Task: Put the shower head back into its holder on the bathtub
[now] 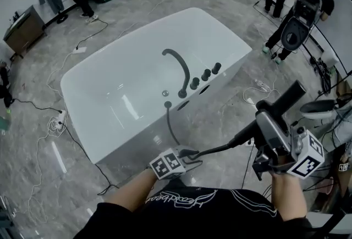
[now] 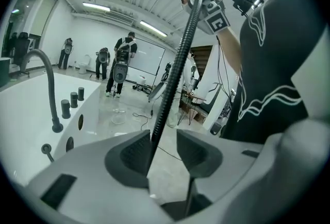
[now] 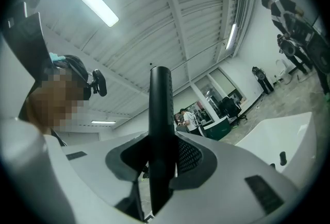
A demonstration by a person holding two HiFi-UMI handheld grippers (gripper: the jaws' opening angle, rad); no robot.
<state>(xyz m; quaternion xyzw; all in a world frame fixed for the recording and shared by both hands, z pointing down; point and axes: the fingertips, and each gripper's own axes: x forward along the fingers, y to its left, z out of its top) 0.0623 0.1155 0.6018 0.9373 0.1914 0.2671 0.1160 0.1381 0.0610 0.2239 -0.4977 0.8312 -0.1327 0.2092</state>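
Left hand-held gripper (image 1: 190, 154), 6 o'clock, is gaping wide around black ribbed hose (image 2: 174, 71); right hand-held gripper (image 1: 267, 115), 4 o'clock, is clamping black cylindrical shower head (image 1: 289, 95).

Black shirt (image 1: 220, 216) with white script; grey left gripper (image 2: 164, 152) and right gripper (image 3: 161, 158) bear black-and-white marker cubes (image 1: 306, 158).
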